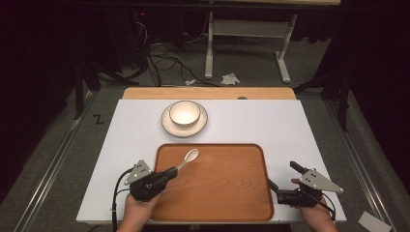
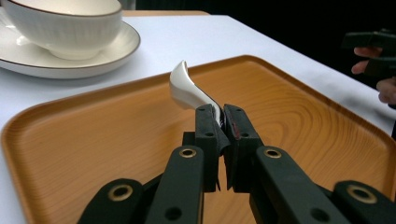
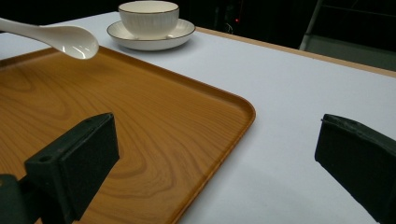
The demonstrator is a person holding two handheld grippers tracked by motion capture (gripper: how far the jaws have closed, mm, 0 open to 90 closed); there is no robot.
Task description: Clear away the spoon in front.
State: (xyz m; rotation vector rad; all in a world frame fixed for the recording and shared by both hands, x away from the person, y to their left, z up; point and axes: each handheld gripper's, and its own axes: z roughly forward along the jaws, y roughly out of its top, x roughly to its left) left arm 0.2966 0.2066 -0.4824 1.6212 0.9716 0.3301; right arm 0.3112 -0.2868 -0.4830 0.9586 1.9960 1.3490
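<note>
High view shows the left gripper (image 1: 170, 172) at the lower left of the frame, clenched on the handle end of a white spoon (image 1: 188, 157), whose head points toward the upper right, over the wooden tray (image 1: 227, 193). In the left gripper view the jaws pinch only the thin tail of the handle, so the grip looks narrow. I think the glazed spoon could slip or turn between the pads if the hand tilts fast, and then it would fall on the tray and perhaps chip. In the right gripper view the spoon hangs above the tray at the upper left, apart from the wood, so a drop is possible. Another risk is the bowl (image 1: 184, 112) on its saucer (image 1: 167, 123), near the far edge of the tray; a careless swing of the spoon could knock its rim.

The right gripper (image 1: 282, 177) waits at the lower right with jaws wide apart, holding nothing, just beside the tray edge.

The table (image 1: 290, 130) has a pale white top with a wooden strip at the far side. Behind it, in the upper part of the frame, the room is dark, with grey carpet, loose cables (image 1: 162, 60), a white frame stand (image 1: 246, 29) and a crumpled paper (image 1: 230, 78) on the floor.
</note>
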